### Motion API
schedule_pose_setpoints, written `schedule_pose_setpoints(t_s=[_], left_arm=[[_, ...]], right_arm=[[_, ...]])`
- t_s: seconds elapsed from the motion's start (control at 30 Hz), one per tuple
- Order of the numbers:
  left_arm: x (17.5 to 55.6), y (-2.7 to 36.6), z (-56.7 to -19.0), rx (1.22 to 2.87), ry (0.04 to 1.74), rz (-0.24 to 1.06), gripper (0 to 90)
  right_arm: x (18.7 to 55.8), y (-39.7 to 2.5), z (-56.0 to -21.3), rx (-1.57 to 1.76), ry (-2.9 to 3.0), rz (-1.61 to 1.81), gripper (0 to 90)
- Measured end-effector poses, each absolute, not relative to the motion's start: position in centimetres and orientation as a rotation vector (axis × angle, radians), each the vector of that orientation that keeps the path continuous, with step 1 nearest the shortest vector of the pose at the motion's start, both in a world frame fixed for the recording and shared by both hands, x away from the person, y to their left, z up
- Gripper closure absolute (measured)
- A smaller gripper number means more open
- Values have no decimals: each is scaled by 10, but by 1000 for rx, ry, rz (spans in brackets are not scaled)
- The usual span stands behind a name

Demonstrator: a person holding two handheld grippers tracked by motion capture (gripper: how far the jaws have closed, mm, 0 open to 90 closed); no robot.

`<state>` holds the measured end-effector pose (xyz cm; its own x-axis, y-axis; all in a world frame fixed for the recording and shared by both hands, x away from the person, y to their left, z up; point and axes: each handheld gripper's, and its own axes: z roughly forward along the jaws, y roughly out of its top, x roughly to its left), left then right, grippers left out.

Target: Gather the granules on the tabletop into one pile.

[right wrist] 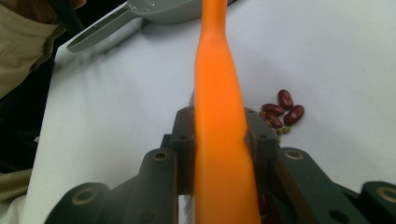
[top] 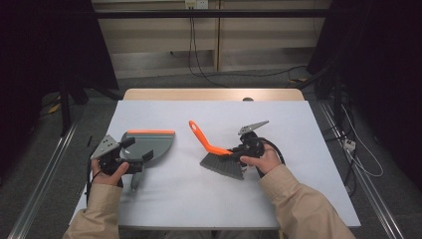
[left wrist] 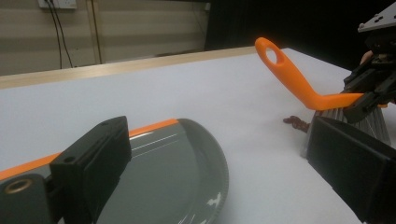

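- High view: the right gripper (top: 242,151) clamps the orange handle of the brush (top: 215,154), whose grey bristles rest on the white table (top: 209,199); the handle rises toward 11 o'clock. At 9 o'clock from the brush, well apart, lies the grey dustpan (top: 152,143), its orange edge on the far side. The left gripper (top: 133,155) sits at the dustpan's near-left rim, over its handle end.
- Left gripper view: the left gripper's jaws stand wide apart, released, one over the dustpan (left wrist: 177,172), the other at 3 o'clock above bare table. The brush (left wrist: 299,84) stands at 2 o'clock, a few dark beans (left wrist: 295,122) just beside its bristles.
- Right gripper view: the jaws are clenched on the brush handle (right wrist: 219,116) from both sides. Red beans (right wrist: 281,112) lie at 3 o'clock of the handle; the dustpan (right wrist: 154,9) lies at 11 o'clock, far off.
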<state>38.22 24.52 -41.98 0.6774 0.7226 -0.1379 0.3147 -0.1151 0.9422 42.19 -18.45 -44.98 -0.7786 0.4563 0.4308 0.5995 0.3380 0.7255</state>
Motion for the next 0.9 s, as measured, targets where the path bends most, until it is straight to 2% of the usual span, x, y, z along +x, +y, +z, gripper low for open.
schedule_pose_setpoints(t_s=[0.6, 0.9], left_arm=[[382, 243, -420, 1716, 841, 428, 63], [382, 242, -421, 1716, 842, 427, 63]], right_arm=[[410, -186, -437, -927, -2401, -1455, 712], [404, -199, -451, -889, -2376, -1447, 711]])
